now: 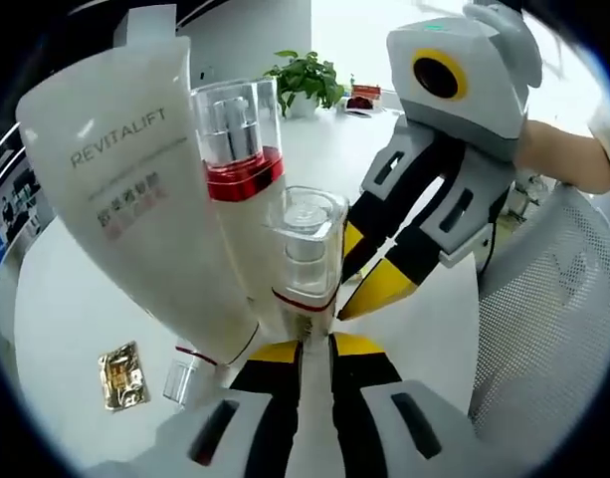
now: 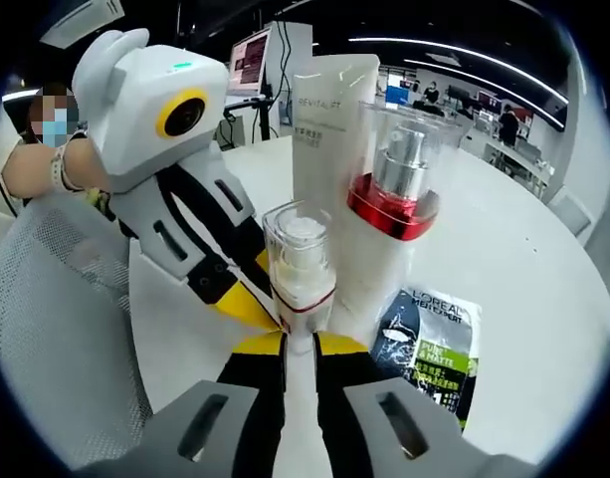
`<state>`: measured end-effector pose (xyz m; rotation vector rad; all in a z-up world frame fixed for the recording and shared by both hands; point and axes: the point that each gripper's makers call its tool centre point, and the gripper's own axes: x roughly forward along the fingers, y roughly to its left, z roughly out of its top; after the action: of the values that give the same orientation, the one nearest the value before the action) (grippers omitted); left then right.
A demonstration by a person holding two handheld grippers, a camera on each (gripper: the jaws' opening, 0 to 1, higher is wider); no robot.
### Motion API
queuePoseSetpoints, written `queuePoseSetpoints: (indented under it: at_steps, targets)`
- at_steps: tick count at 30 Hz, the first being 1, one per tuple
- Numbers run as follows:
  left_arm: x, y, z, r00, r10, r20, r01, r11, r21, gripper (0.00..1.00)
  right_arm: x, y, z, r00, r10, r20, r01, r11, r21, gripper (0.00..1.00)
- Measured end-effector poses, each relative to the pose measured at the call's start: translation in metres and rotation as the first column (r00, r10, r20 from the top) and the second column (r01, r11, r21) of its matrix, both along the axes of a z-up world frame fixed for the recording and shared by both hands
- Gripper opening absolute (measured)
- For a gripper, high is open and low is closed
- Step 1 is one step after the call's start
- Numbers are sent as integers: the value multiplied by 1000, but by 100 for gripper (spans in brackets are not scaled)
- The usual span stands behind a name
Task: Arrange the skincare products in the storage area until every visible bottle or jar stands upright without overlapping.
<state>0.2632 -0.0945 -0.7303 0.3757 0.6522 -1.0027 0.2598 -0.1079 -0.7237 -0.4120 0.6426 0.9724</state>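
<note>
The small clear-capped pump bottle with a thin red band stood upright on the white table, both grippers' yellow-tipped jaws narrowed around its base, beside the taller red-collared bottle and white tube.

A potted plant is seen at the far edge of the white table, with a small red object near it. A mesh chair back is seen beside the table. A gold foil sachet lies on the tabletop. A computer monitor is lit in the background.
</note>
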Motion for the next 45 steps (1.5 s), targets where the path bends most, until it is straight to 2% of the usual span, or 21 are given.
queuePoseSetpoints:
  at_steps: [10, 18, 20, 25, 30, 31, 33, 38, 41, 45]
  targets:
    - [7, 1, -3, 1000, 18, -9, -18, 1000, -9, 10, 9, -1, -1, 1000, -18, -8, 18, 1000, 17, 9]
    - [4, 5, -3, 1000, 13, -9, -13, 1000, 1, 9, 4, -4, 0, 1000, -19, -4, 19, 1000, 1, 12]
    - [2, 14, -1, 1000, 9, -6, -9, 1000, 7, 9, 3, -6, 3, 1000, -18, 6, 18, 1000, -4, 13]
    - [8, 43, 4, 997, 74, 1, -74, 997, 8, 9, -5, -8, 15, 999, -32, 17, 32, 999, 27, 13]
    - [15, 68, 11, 994, 108, 34, -109, 994, 31, 10, -10, -9, 26, 998, -45, 48, 43, 998, 39, 16]
    - [19, 74, 14, 992, 116, 56, -118, 992, 42, 10, -11, -9, 29, 997, -52, 49, 49, 998, 45, 16]
    - [25, 80, 17, 988, 125, 96, -130, 990, 53, 9, -13, -9, 32, 997, -61, 50, 58, 997, 59, 16]
    - [37, 91, 16, 982, 144, 119, -152, 986, 68, 12, -19, -7, 40, 996, -71, 57, 66, 994, 85, 18]
    - [42, 94, 16, 980, 138, 144, -151, 985, 83, 18, -23, -6, 43, 995, -79, 59, 73, 993, 98, 19]
    - [45, 88, 10, 984, 101, 144, -115, 989, 92, 28, -25, -7, 45, 993, -100, 58, 93, 989, 115, 20]
